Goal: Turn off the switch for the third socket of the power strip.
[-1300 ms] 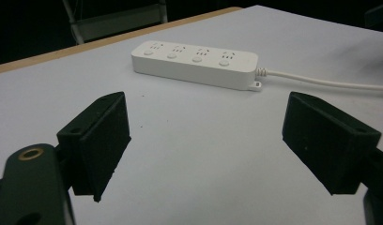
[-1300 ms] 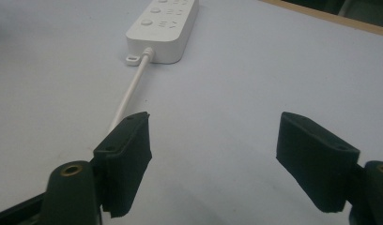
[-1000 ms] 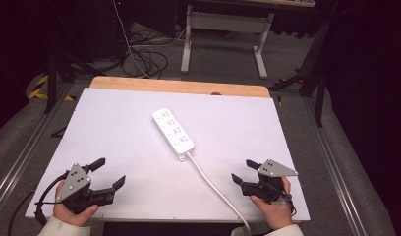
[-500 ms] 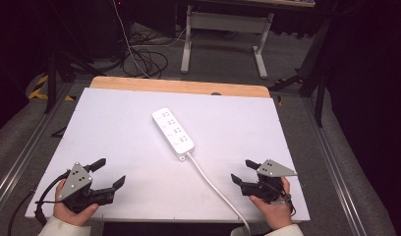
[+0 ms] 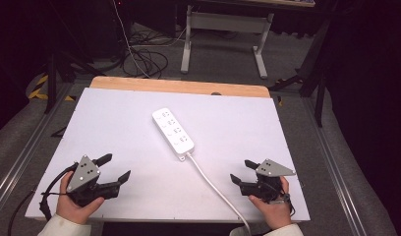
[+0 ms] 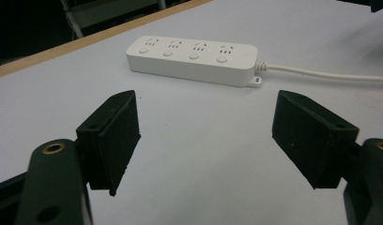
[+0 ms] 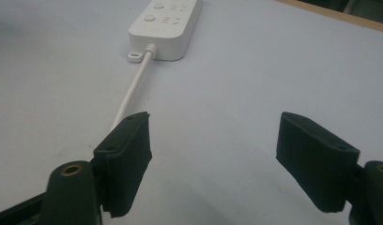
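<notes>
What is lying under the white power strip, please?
The power strip lies flat on the white table top, sockets upward, its white cable running toward the near edge. Nothing sticks out from beneath it; the surface right under it is covered, so that part cannot be checked.

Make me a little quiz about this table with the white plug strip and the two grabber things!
1. True or false: the left gripper is holding the power strip.
2. Which way does the cord run from the power strip? A) toward the wooden far edge of the table B) toward the person's side, passing nearer the right gripper C) under the left gripper
3. Fill in: going by the row of round buttons in the left gripper view, the power strip has ____ outlet groups.

Key
1. False; its jaws are wide open and apart from the strip.
2. B
3. Four
</notes>
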`<action>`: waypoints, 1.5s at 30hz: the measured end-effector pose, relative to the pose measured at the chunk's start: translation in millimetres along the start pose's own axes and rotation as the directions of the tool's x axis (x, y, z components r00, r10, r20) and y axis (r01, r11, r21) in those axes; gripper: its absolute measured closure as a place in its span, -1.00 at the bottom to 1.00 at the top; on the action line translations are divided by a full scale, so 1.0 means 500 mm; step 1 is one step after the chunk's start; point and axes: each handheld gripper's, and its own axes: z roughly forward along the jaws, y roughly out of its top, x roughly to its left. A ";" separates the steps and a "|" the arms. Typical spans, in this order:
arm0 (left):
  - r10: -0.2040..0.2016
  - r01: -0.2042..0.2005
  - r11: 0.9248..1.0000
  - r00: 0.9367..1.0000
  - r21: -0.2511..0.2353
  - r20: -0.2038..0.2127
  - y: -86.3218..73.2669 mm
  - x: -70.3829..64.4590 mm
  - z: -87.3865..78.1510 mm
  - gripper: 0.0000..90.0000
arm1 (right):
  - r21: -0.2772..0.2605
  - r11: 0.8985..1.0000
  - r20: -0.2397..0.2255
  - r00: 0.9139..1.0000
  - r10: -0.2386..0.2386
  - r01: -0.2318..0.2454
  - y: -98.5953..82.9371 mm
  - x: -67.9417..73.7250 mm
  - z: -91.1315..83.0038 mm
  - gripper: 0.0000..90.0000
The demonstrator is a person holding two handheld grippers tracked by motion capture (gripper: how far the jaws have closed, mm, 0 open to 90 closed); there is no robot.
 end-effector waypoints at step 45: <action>0.019 -0.022 0.997 0.999 0.076 0.050 0.189 0.027 0.180 -0.35 | 0.000 1.000 -0.002 1.000 0.007 -0.007 -0.002 -0.005 -0.001 -0.40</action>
